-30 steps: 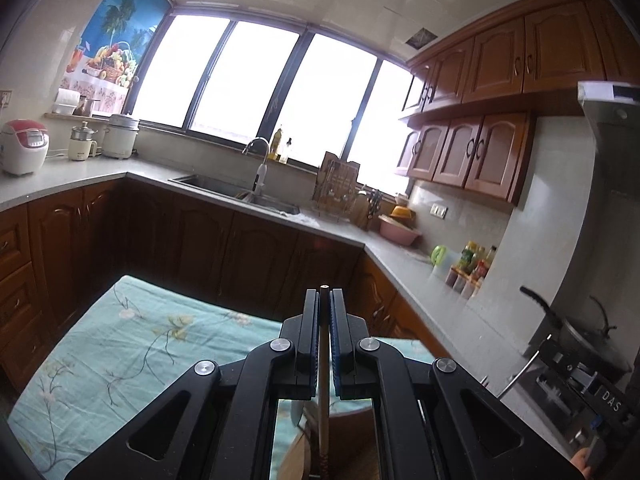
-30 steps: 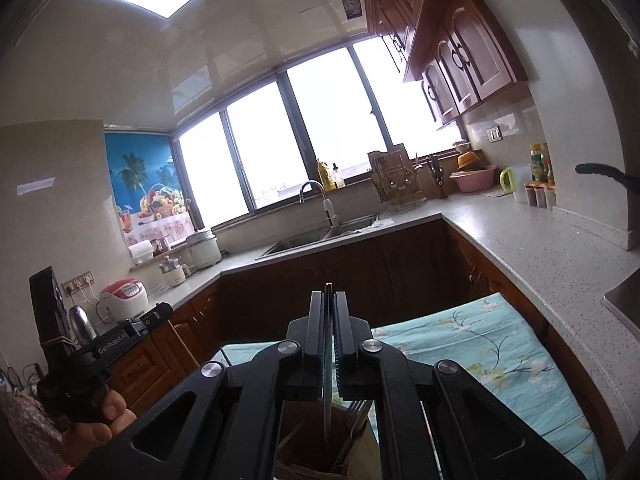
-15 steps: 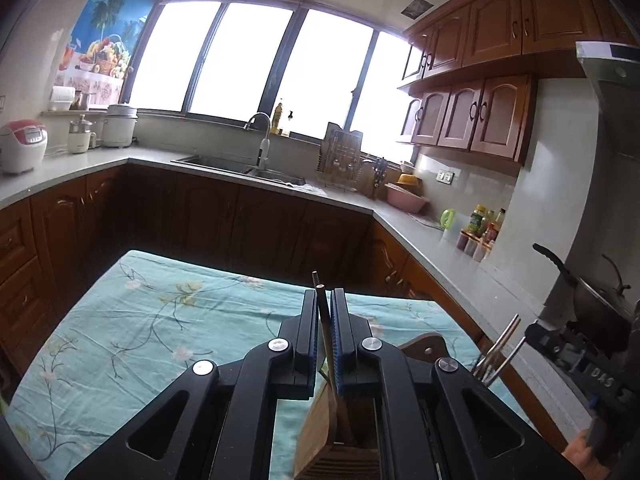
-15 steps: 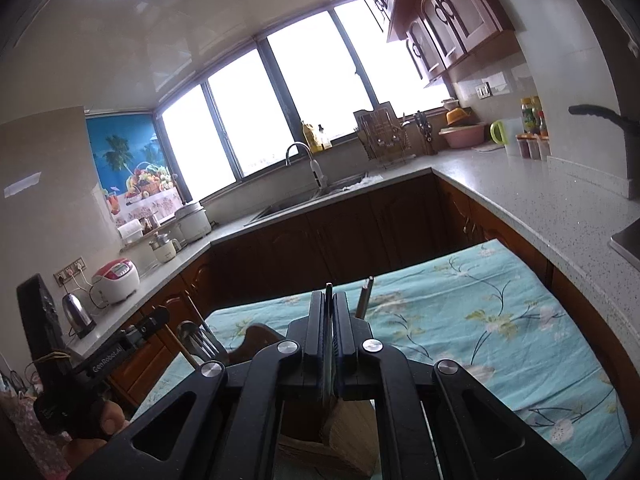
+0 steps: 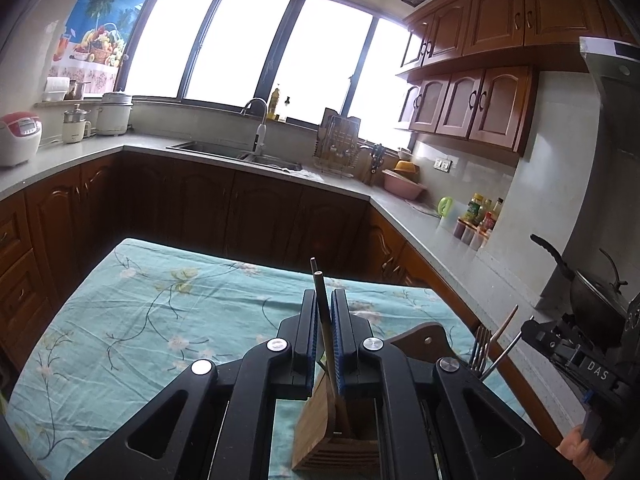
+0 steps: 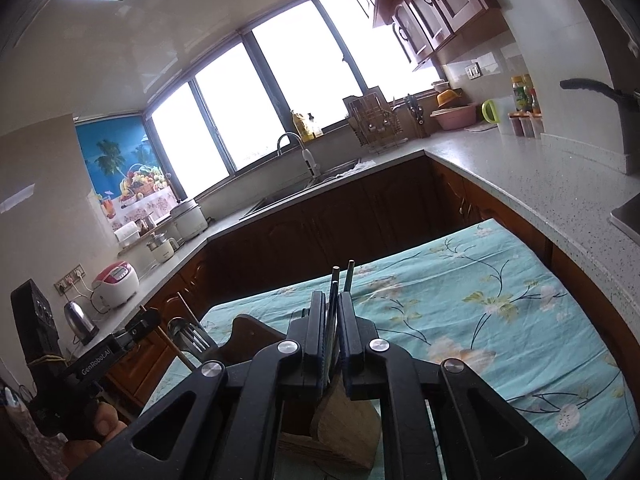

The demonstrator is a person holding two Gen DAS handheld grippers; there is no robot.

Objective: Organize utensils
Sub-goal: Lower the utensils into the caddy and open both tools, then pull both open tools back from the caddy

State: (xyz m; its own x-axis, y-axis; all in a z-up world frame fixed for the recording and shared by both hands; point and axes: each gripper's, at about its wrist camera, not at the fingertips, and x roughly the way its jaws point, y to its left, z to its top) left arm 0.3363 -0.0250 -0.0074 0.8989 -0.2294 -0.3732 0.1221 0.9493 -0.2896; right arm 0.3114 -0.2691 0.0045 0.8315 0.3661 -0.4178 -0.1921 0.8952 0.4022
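A wooden utensil holder (image 5: pixel 340 420) (image 6: pixel 344 432) stands on the teal flowered tablecloth (image 5: pixel 140 320), just under both grippers. My left gripper (image 5: pixel 324 296) is shut on a brown chopstick (image 5: pixel 322 312) that leans left, its lower end down in the holder. My right gripper (image 6: pixel 330 296) has its jaws opening. A dark chopstick (image 6: pixel 333 312) stands loose between them with a thin gap beside it, reaching down into the holder. Another chopstick (image 6: pixel 350 276) rises behind the right finger. Forks and a spoon (image 5: pixel 482 346) (image 6: pixel 192 336) stand in a side compartment.
Dark wood cabinets and a grey counter wrap around the table, with a sink (image 5: pixel 240 152) at the back. A wok (image 5: pixel 592 292) sits at the right. A rice cooker (image 6: pixel 116 278) and kettle (image 6: pixel 80 320) stand at the left. A hand (image 6: pixel 100 428) holds the other gripper.
Both views have tipped down, bringing the holder and tablecloth into sight. The right gripper sank toward the holder and its jaws parted slightly. The left chopstick now leans left.
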